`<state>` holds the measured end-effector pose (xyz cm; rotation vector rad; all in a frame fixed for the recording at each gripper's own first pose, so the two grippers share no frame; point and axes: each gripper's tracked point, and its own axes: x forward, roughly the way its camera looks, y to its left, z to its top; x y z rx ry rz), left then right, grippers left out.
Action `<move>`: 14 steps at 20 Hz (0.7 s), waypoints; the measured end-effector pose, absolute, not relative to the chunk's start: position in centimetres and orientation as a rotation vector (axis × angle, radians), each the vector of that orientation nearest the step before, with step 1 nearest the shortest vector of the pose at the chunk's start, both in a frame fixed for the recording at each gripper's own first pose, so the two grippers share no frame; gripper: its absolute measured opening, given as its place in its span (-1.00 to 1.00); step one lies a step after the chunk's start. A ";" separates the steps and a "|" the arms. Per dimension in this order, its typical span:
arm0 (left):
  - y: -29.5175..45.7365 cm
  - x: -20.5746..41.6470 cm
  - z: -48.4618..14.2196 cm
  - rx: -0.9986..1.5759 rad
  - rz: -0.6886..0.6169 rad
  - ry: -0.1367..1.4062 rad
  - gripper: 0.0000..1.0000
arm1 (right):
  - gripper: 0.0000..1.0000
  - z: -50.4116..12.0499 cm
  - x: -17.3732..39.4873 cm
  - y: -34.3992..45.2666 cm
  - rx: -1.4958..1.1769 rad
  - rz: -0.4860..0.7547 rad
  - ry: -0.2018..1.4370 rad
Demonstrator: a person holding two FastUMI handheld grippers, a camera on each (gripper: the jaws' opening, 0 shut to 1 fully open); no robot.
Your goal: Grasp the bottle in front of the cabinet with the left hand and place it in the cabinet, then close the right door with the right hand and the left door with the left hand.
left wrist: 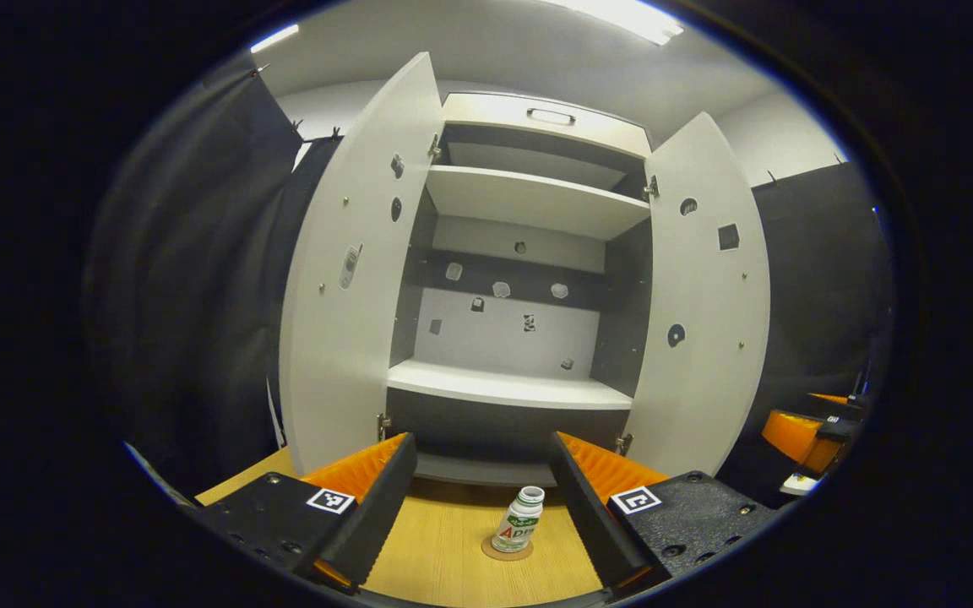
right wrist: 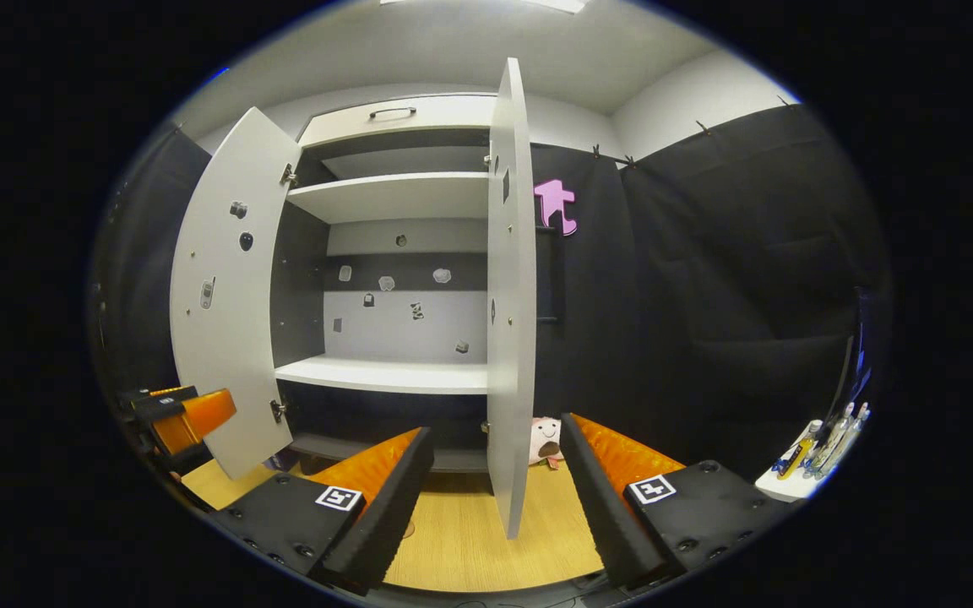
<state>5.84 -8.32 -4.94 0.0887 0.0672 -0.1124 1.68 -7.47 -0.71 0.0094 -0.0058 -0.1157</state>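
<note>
A small white bottle with a green label stands upright on a round coaster on the wooden table, in front of the white cabinet. Both cabinet doors stand wide open: the left door and the right door. My left gripper is open, and the bottle sits just ahead between its fingers, nearer the right finger and untouched. In the right gripper view, my right gripper is open and holds nothing. The right door stands edge-on just ahead of it.
White shelves inside the cabinet are bare. A small plush toy sits on the table by the right door's foot. Several bottles on a white tray stand far right. The left gripper shows beside the left door.
</note>
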 end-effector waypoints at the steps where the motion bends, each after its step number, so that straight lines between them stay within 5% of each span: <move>1: -8.8 6.1 -5.9 0.091 -0.120 0.079 0.90 | 0.82 -0.7 1.6 -7.7 0.006 -0.119 -0.003; 13: -14.1 10.9 -19.7 0.132 -0.231 0.195 0.91 | 0.82 -1.2 1.3 -10.7 -0.035 -0.172 0.041; 14: -14.1 11.4 -20.9 0.133 -0.227 0.198 0.91 | 0.97 -1.2 1.4 -11.1 -0.035 -0.178 0.045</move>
